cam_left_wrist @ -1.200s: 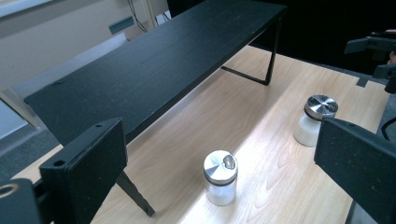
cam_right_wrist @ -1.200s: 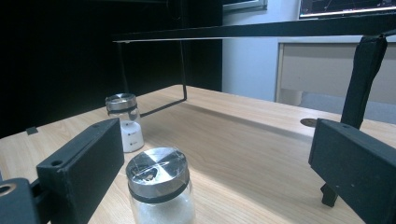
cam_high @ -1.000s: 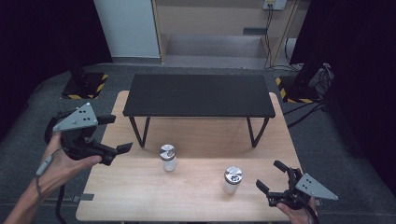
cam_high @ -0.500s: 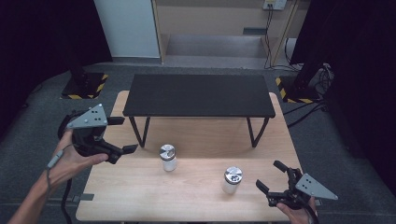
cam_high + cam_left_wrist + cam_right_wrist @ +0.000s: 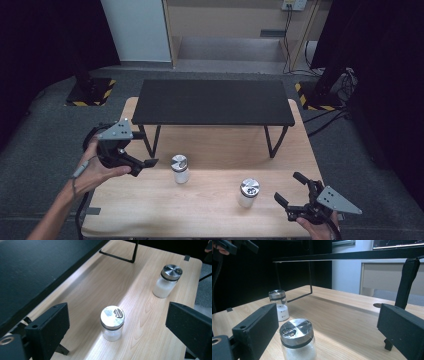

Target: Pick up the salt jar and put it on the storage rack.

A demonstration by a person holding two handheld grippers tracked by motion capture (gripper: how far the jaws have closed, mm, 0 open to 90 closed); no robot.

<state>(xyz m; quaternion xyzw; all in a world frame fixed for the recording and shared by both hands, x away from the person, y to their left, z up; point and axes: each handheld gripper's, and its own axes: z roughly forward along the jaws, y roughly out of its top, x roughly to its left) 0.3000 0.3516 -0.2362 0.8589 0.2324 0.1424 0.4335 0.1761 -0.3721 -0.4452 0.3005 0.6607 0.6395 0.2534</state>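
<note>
your left claw (image 5: 150, 162), wide and empty but just closing a little, may tip the near jar (image 5: 179, 168) if it clips the lid.

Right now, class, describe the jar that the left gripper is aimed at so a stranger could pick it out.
On the pale wooden table, look in front of the low black metal shelf. The small glass jar of white powder with a silver lid stands nearer the shelf and the left gripper; its twin stands by the right gripper.

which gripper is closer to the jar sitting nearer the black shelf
Left. The left gripper hovers just beside that jar, jaws open toward it. The right gripper sits at the table's near right corner, beyond the other jar.
</note>
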